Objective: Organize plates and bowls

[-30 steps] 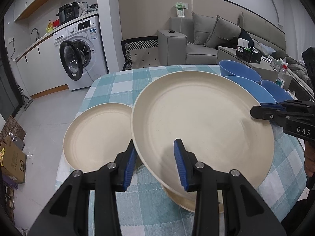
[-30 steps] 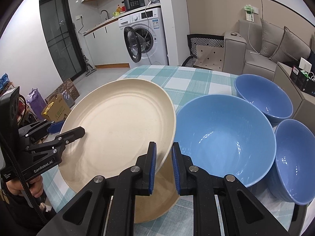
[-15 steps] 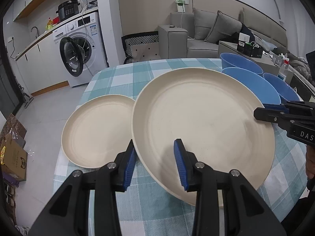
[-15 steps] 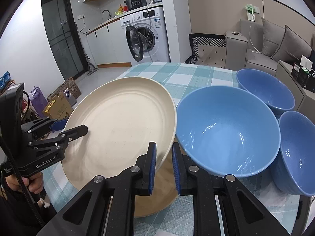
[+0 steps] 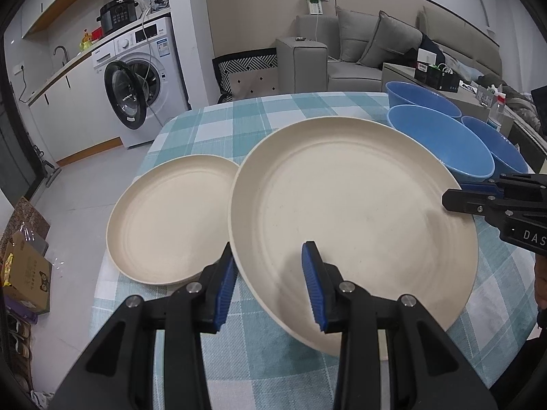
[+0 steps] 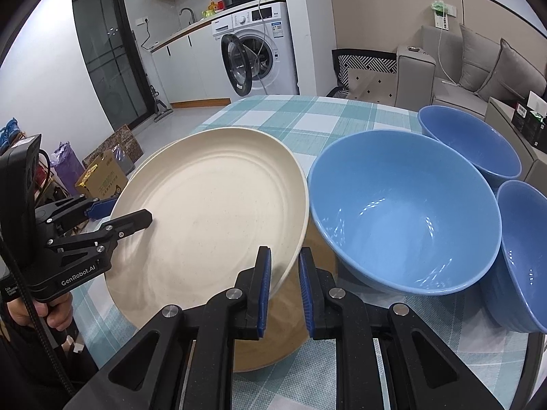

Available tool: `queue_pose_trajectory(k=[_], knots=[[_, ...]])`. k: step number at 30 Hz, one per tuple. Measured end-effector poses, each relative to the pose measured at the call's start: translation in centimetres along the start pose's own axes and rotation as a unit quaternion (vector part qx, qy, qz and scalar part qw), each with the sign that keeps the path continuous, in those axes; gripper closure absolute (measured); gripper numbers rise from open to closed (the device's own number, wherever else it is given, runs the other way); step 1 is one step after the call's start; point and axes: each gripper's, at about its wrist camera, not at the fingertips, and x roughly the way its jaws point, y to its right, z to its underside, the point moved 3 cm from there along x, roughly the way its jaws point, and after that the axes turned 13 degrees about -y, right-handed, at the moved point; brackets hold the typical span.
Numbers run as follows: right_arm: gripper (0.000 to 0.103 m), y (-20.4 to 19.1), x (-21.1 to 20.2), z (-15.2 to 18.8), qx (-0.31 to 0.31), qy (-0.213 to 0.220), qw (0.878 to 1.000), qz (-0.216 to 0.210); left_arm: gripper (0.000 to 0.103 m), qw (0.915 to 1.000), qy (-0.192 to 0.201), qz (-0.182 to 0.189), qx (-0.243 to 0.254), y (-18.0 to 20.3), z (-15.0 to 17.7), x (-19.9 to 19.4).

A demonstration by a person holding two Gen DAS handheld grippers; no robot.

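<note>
Nearest the left wrist camera, the left gripper [image 5: 270,280] has its blue-padded jaws apart, straddling the near rim of the large cream plate [image 5: 352,218], one jaw outside and one over the plate's inner face; whether either pad touches the rim cannot be told. The right wrist view shows what this one hides: the plate is tilted, lifted above a second cream plate [image 6: 273,328] lying under it on the checked worktop [image 6: 307,119], and the right gripper [image 6: 284,290] has its jaws around the plate's right rim with a small gap showing, so a firm clamp cannot be confirmed. In that view the left gripper appears from the side at the plate's left edge. Only the left view shows a smaller cream plate [image 5: 171,218] lying flat just beside the large one, towards the worktop's left edge. Further on, three blue bowls stand near the right edge: a big bowl [image 6: 403,212] just beside the tilted plate, a second bowl [image 6: 468,143] behind it and a third bowl [image 6: 523,253] to its right. Beyond the worktop stand a washing machine [image 5: 136,82] and a grey sofa [image 5: 359,51].
</note>
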Motion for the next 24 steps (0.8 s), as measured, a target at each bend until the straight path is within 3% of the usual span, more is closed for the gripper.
queue_pose_trajectory(k=[24], knots=[[0.086,0.4,2.4,0.6,0.002,-0.047,0.999,0.017,0.067,0.9994,-0.030,0.001,0.018,0.8,0.5,1.9]])
